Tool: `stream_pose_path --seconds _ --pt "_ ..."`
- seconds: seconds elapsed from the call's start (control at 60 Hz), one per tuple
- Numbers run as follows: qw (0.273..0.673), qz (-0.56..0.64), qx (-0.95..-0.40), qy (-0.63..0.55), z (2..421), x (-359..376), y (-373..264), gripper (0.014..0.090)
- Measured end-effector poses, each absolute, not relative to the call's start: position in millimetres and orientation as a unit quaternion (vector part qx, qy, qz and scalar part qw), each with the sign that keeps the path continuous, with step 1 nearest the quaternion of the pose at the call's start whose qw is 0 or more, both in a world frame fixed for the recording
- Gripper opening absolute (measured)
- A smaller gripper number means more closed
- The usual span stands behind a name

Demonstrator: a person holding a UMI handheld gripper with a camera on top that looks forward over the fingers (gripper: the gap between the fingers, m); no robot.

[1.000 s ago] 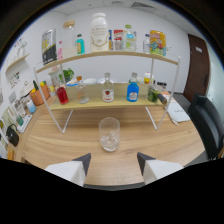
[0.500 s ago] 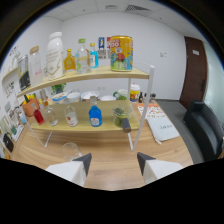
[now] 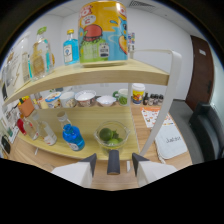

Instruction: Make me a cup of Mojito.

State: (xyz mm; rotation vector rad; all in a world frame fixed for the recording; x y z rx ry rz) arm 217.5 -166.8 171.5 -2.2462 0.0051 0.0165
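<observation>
Sitting on the lower shelf (image 3: 45, 147), from left to right, are a clear bottle (image 3: 42, 131), a blue bottle (image 3: 73, 136) and a glass bowl of limes (image 3: 112, 135). The gripper (image 3: 113, 167) hangs level, its jaws spread and empty, the bowl just ahead between them. Judging by this, the mojito is barely begun: limes not yet taken.
</observation>
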Motion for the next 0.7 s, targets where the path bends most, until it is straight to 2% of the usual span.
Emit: stream_pose_path --seconds 0.083,0.267,0.367,0.7 --pt "0.427 0.014 -0.904 0.002 168.0 217.5 -160.3 0.0511" --pt "0.409 0.030 -0.912 0.001 160.7 212.3 -154.2 0.0328" --pt "0.412 0.022 -0.911 -0.002 162.5 212.9 -153.0 0.0194" --pt "0.409 -0.004 -0.912 0.000 165.1 218.2 -154.0 0.0161"
